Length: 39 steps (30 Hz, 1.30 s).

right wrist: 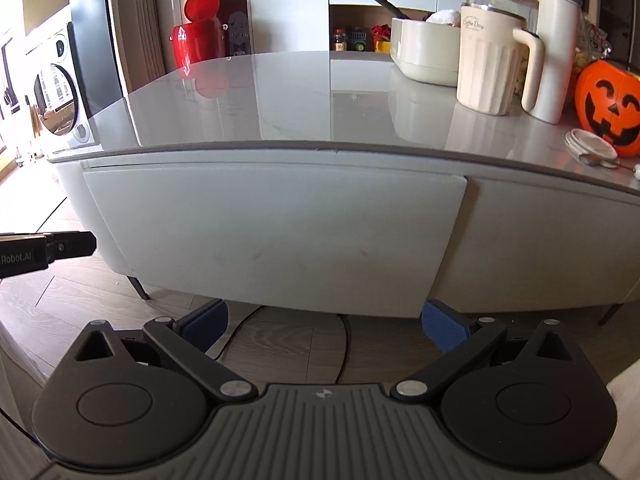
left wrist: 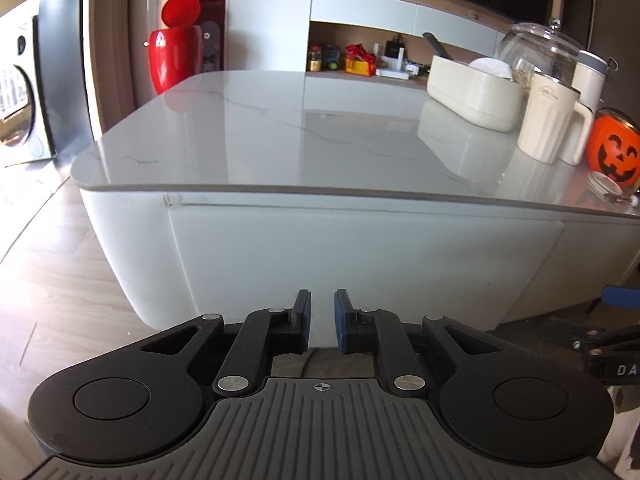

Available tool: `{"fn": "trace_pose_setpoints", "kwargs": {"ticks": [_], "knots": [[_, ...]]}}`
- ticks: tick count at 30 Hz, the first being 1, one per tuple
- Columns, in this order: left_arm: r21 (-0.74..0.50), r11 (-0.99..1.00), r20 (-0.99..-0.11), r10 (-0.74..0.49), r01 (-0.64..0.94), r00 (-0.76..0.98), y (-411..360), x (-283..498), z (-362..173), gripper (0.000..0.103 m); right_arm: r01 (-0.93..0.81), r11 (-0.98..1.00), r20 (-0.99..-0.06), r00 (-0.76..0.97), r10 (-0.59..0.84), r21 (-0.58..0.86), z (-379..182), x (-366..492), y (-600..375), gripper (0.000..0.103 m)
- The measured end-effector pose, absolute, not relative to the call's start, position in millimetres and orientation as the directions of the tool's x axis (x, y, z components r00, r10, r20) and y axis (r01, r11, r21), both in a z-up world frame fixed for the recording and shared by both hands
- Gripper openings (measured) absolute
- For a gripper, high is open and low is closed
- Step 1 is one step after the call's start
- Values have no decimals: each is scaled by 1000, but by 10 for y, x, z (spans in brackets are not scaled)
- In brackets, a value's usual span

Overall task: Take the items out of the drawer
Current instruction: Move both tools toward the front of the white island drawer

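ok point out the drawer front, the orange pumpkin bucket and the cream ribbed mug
pale grey drawer front [right wrist: 272, 232], right wrist view, middle of its panel
orange plastic pumpkin bucket [right wrist: 608, 108], right wrist view, its black face
cream ribbed mug [right wrist: 486, 68], right wrist view, ribbed side wall

Closed drawer front [right wrist: 272, 232] bars entry — bare tabletop [left wrist: 280, 128], mugs [left wrist: 548, 120] crowding right

White drawer [right wrist: 276, 232] front (closed, flush) beneath the tabletop.
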<state>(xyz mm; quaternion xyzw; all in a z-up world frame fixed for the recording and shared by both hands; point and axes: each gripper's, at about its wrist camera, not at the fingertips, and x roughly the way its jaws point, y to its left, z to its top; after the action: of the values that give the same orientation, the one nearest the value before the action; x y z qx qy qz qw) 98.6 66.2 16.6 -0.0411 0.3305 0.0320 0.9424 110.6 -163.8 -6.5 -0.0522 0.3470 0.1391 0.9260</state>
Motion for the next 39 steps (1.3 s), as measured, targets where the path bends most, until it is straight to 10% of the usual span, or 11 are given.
{"fn": "trace_pose_setpoints", "kwargs": {"ticks": [13, 19, 39], "knots": [[112, 991, -545, 0, 73, 838, 1401, 1526, 261, 19, -500, 854, -622, 717, 315, -144, -37, 2020, -1885, 103], [-126, 986, -564, 20, -110, 825, 1951, 1490, 114, 18, -469, 870, -612, 737, 288, -155, -271, 2239, -2122, 103], [-295, 941, -594, -42, -168, 804, 2256, 1443, 18, 18, -409, 911, -642, 714, 281, -56, -338, 2423, -2164, 103]]}}
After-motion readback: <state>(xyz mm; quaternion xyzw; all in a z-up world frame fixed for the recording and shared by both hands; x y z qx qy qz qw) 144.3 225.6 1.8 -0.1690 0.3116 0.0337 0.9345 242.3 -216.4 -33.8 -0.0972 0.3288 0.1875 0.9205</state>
